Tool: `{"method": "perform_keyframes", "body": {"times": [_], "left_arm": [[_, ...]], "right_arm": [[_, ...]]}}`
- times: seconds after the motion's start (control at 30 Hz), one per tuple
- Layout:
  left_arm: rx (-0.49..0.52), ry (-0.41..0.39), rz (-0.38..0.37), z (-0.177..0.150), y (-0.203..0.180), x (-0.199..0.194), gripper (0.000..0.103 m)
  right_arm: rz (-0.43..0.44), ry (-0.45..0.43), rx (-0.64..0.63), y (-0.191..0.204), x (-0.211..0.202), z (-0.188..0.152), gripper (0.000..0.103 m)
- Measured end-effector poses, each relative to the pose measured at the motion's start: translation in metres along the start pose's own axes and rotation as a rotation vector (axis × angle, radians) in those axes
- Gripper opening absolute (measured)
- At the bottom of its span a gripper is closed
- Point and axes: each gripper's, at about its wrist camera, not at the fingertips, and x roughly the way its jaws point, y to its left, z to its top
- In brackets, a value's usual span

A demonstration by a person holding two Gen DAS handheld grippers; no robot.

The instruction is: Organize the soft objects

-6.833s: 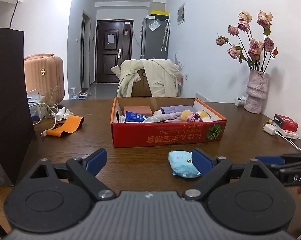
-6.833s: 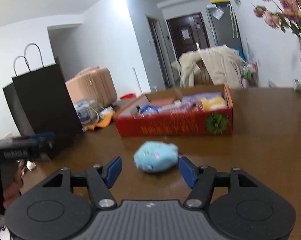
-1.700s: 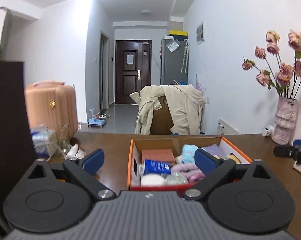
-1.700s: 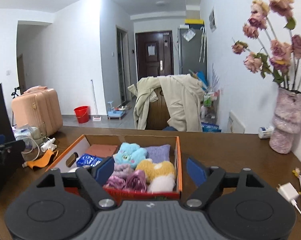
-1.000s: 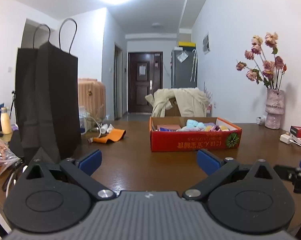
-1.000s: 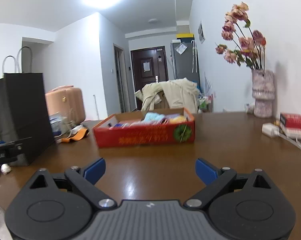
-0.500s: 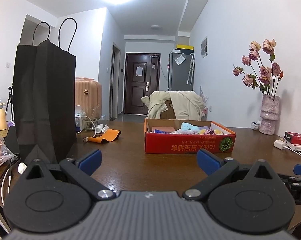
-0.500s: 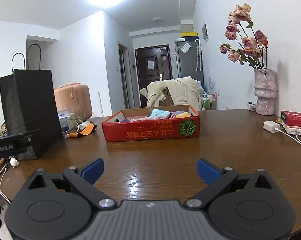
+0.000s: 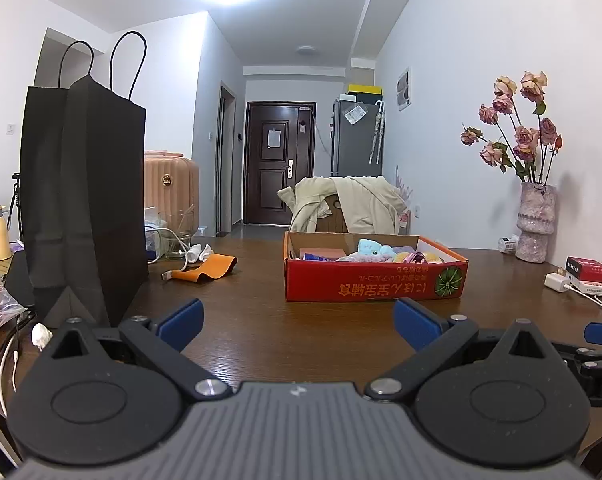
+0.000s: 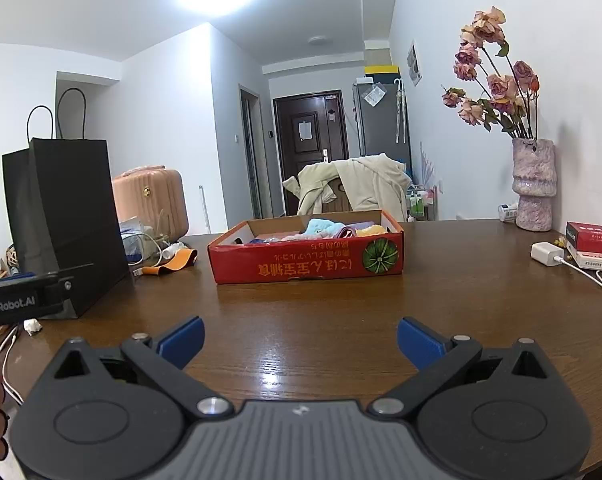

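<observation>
Right now your left gripper (image 9: pixel 297 318) sits low over the brown table (image 9: pixel 261 304) with its 2 blue fingers (image 9: pixel 179 319) spread wide and nothing between them. Your right gripper (image 10: pixel 299 337) is the same: jaws fully apart, holding nothing, only bare wood showing in the gap. Both point toward the red cardboard box (image 9: pixel 375 286), which stands well ahead of you on the table, apart from either tool. Inside it you can see the soft things bunched together: a light blue plush toy (image 9: pixel 371 247) poking above the rim, a purple cloth (image 10: pixel 363 226) just behind it, and a yellow plush (image 9: pixel 435 257) toward the right end of the box. To your left a tall black paper bag (image 9: pixel 83 204) stands upright on the table, with an orange strap (image 9: pixel 209 267) lying flat between it and the box. Far to the right a pink vase (image 10: pixel 533 184) of dried roses stands by the wall, and a white charger (image 10: pixel 546 254) rests near a red packet (image 10: pixel 591 237).
</observation>
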Motion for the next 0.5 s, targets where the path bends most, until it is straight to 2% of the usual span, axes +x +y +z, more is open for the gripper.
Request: {"method": "perform_keyframes", "body": {"times": [0.5], "left_arm": [[0.007,0.000,-0.005,-0.0011,-0.0007,0.0016,0.103]], "right_arm": [[-0.006,0.003,0.000,-0.0019,0.0002,0.0002,0.103]]}}
